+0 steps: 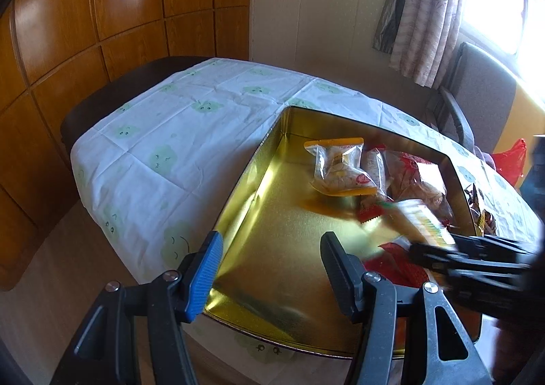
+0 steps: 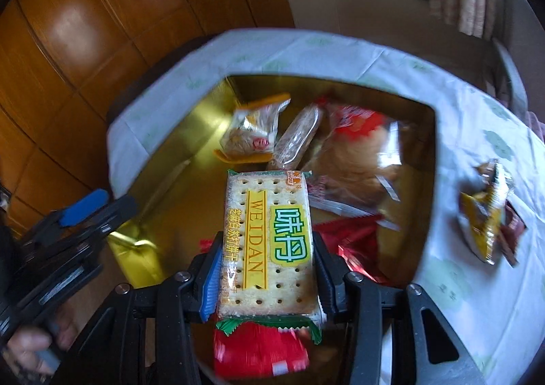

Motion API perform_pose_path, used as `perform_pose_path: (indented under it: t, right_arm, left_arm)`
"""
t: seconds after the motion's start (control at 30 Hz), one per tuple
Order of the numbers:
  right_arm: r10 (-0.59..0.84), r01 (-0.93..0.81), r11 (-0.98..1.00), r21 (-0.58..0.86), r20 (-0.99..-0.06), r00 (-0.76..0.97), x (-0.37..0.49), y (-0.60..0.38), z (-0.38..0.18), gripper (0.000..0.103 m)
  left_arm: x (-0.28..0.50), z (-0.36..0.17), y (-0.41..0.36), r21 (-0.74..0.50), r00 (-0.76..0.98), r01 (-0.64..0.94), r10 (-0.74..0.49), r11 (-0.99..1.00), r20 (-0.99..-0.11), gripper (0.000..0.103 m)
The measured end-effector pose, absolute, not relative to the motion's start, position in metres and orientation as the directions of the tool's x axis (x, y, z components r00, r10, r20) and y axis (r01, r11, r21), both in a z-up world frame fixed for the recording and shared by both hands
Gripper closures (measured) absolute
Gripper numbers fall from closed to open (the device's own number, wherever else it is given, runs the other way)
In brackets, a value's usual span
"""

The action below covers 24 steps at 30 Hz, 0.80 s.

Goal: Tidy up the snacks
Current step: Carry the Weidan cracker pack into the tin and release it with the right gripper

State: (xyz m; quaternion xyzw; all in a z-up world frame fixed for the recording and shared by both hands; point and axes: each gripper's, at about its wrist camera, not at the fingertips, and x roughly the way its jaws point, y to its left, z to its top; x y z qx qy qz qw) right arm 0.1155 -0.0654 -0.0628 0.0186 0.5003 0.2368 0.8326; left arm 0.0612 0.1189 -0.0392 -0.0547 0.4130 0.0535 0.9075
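A flat cracker packet with a green-edged wrapper and yellow label (image 2: 269, 242) is clamped between the two fingers of the right gripper (image 2: 267, 274), hanging above the near part of the shallow gold-lined rectangular tin (image 1: 238, 180). Inside the tin's far right corner lie an orange-edged clear snack pack (image 1: 340, 167) and red-wrapped snacks (image 2: 354, 126). The left gripper (image 1: 269, 269) straddles the tin's left wall, fingers apart and gripping nothing. Just right of the tin, on the white green-patterned tablecloth (image 1: 177, 126), lies a yellow-brown snack packet (image 2: 487, 214).

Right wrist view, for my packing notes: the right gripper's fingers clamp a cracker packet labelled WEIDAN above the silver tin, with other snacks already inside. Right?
One slip: the rectangular metal tin is gold inside, not silver, as the right wrist view shows. The right gripper does clamp the green-edged WEIDAN cracker packet above it, other snacks inside.
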Motion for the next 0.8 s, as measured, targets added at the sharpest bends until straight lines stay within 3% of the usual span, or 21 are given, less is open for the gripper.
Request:
perform_pose_path:
  t: [0.4,0.47,0.5,0.8]
  right_arm:
    - [0.413,-0.419,0.876,0.238,-0.817,0.401,0.089,-0.071,-0.066,0.051]
    - [0.381,-0.415,0.887,0.201,-0.828,0.412,0.088,-0.070,-0.068,0.068]
    - [0.381,-0.411,0.888,0.204,-0.828,0.412,0.090,-0.069,-0.068,0.070]
    - [0.388,-0.392,0.893,0.222,-0.821,0.418,0.100,-0.058,-0.075,0.072]
  left_arm:
    - [0.059,-0.036,0.113,-0.063,0.659,-0.131,0.039,0.989,-0.751,0.042]
    - [0.058,-0.035,0.112,-0.063,0.662,-0.126,0.037,0.990,-0.749,0.042]
    - [0.058,-0.034,0.111,-0.062,0.663,-0.125,0.037,0.990,-0.747,0.042]
    - [0.056,-0.034,0.105,-0.054,0.661,-0.109,0.032,0.993,-0.749,0.042]
